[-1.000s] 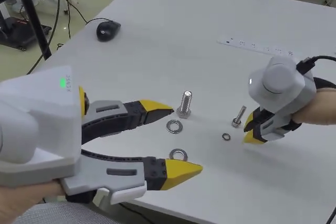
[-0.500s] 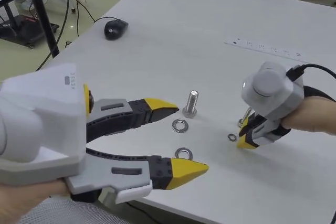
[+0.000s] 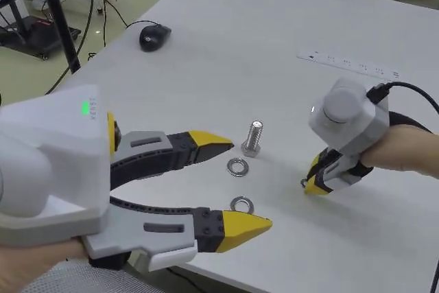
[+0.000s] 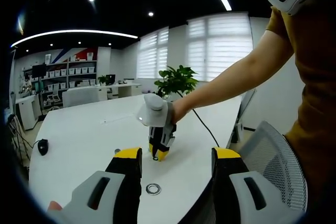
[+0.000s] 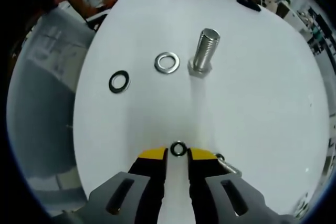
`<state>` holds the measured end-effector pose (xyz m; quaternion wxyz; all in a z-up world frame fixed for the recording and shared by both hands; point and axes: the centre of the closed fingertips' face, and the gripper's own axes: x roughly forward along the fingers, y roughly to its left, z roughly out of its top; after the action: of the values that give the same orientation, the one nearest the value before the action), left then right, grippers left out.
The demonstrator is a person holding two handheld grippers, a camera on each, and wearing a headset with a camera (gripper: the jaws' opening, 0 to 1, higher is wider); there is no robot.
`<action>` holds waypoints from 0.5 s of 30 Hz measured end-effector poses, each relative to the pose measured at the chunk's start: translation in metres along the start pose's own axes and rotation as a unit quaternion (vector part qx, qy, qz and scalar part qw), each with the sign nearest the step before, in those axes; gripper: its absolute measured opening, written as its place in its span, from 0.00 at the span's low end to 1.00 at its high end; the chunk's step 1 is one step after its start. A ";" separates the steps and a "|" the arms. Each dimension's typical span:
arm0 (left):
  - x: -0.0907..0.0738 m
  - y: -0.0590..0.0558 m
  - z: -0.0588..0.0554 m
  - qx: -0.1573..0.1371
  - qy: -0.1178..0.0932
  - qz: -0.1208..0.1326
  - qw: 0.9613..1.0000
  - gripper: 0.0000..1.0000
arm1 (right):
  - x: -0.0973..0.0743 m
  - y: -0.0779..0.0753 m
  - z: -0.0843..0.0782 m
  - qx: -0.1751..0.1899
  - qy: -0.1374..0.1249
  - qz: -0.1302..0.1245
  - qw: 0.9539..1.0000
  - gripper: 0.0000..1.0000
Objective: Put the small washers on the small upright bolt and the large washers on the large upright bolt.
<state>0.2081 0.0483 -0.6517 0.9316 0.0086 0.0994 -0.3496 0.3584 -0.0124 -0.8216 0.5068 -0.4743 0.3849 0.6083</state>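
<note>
Black mouse [image 3: 155, 37], power strip [image 3: 353, 64] lie beyond large bolt [image 3: 252, 138].

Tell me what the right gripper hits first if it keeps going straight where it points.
Likely the small washer, lying right at the tips of the right gripper, and then the table under it. The large bolt stands farther off; depth there is unclear.

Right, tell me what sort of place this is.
Most likely an open-plan office or lab workspace: a long white table carrying a black computer mouse and a white power strip, with wall shelves of storage boxes, white window blinds and a leafy green potted plant behind.
</note>
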 end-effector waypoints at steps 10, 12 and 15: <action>-0.001 0.003 -0.001 0.001 0.002 0.001 1.000 0.52 | 0.002 -0.003 -0.001 -0.012 0.008 -0.001 1.000 0.15; -0.001 0.003 -0.002 0.001 0.003 0.001 1.000 0.52 | 0.003 -0.004 -0.001 -0.024 0.013 -0.003 1.000 0.14; 0.000 0.003 -0.002 0.001 0.004 0.003 1.000 0.52 | 0.004 -0.005 -0.001 -0.033 0.012 -0.003 0.999 0.13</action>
<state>0.2095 0.0513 -0.6540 0.9321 0.0112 0.1024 -0.3473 0.3638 -0.0109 -0.8258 0.4881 -0.4992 0.3689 0.6136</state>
